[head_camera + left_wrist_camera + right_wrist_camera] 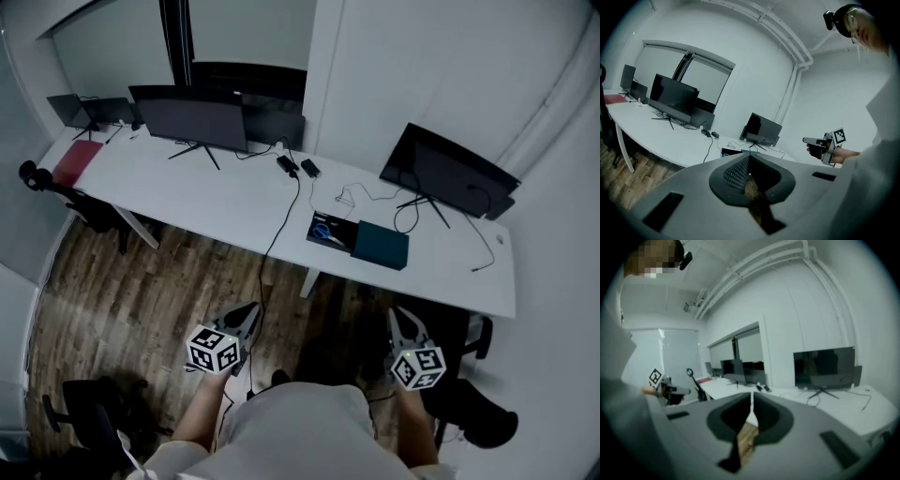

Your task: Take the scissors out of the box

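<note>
An open black box [330, 231] lies on the long white desk [225, 202], and blue-handled scissors [323, 232] rest inside it. A teal box [381, 245] touches its right side. My left gripper [250, 309] and right gripper [399, 315] hover over the wooden floor, well short of the desk's near edge. Both are shut with nothing between their jaws. The left gripper view shows my closed left gripper [749, 157] pointing toward the black box [732, 152] far ahead. In the right gripper view, my right gripper [751, 401] is closed and aimed along the desk.
Dark monitors [195, 120] [448, 172] stand at the back of the desk, with cables and power bricks [298, 168] between them. A red folder [77, 161] lies at the far left. Black office chairs [89, 412] [483, 412] stand on the floor either side of me.
</note>
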Demonstrator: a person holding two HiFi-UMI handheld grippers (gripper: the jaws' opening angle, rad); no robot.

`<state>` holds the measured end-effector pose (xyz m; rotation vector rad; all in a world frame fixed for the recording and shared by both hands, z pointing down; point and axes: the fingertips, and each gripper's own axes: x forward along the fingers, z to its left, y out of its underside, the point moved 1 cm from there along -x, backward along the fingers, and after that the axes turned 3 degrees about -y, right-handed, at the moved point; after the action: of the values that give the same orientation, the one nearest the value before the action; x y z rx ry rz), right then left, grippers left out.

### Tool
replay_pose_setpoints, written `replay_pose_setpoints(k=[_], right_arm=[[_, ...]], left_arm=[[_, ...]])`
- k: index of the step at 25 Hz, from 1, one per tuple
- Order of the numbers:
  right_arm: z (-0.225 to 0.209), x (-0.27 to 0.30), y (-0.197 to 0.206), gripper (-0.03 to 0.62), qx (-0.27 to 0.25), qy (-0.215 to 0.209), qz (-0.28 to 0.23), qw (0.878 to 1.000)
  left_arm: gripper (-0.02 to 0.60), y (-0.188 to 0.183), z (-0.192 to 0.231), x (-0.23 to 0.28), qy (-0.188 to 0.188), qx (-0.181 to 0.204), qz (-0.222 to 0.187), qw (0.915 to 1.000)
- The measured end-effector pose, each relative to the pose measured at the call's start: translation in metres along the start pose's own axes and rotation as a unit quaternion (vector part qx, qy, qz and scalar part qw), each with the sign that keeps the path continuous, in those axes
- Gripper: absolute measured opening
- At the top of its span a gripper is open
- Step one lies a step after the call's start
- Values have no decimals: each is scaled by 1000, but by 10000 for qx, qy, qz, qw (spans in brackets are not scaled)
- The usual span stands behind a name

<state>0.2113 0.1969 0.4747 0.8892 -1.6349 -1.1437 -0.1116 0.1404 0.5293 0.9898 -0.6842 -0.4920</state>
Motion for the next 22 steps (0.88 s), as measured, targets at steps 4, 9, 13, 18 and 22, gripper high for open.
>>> replay_pose_setpoints(k=[4, 9, 13, 18, 22], right_arm=[[-12, 25, 0, 34, 31, -97, 36, 9999], [-30, 70, -2, 34, 120, -286, 102, 9995], [-50, 110, -8, 34, 136, -460, 164, 9987], [-78, 158, -14, 34, 91, -688, 339, 9970], [-99, 192, -17, 34, 48, -908, 459, 9948]], left_arm=[[31, 0, 8, 18, -69, -27, 81, 9999], [31, -8, 20, 47, -185, -29, 156, 9997], [31, -25, 26, 80, -223, 26, 146, 9996], [31, -42, 33, 122, -302, 47, 235, 9993], [31, -51, 41, 151, -432, 17, 289, 9986]])
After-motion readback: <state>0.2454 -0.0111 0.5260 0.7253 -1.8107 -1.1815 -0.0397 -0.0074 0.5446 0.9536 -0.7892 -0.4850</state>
